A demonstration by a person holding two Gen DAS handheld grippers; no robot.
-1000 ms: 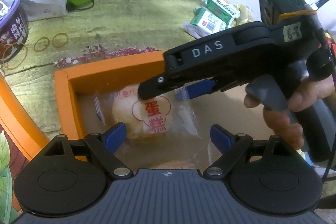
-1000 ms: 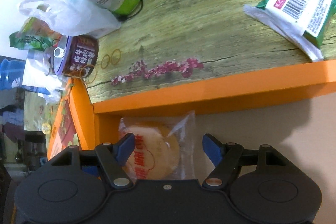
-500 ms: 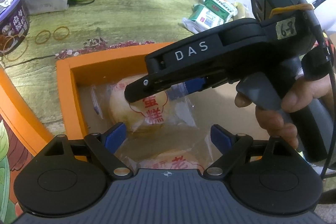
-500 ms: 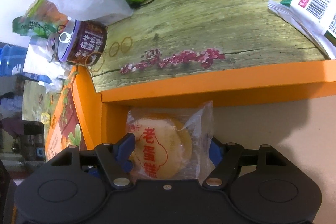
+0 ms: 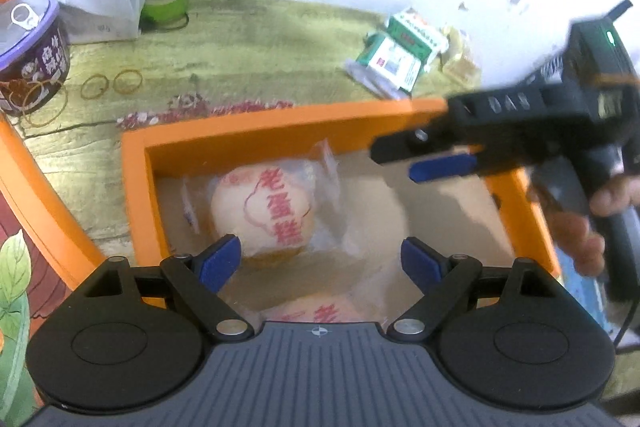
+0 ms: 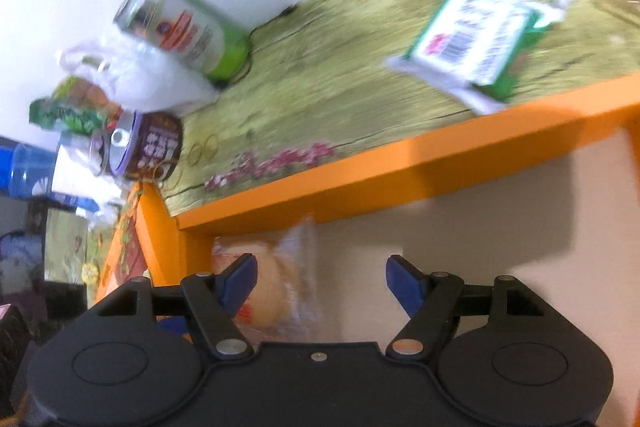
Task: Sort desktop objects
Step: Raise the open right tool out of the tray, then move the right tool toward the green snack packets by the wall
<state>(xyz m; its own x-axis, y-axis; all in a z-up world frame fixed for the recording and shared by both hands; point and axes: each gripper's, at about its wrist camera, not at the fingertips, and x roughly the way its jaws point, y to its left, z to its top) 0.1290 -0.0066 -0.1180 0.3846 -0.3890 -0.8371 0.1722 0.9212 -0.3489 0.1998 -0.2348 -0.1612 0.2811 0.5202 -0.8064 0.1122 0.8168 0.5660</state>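
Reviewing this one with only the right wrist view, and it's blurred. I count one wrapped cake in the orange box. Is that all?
Observer: No, two. The left wrist view shows a second wrapped cake nearer the camera than the first wrapped cake, partly hidden by the left gripper.
Reviewer: Is the right gripper carrying anything?
Observer: No. From the left wrist view, the right gripper hangs open and empty above the orange box.

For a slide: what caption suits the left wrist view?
Two wrapped egg cakes in the orange box, open right claw above.
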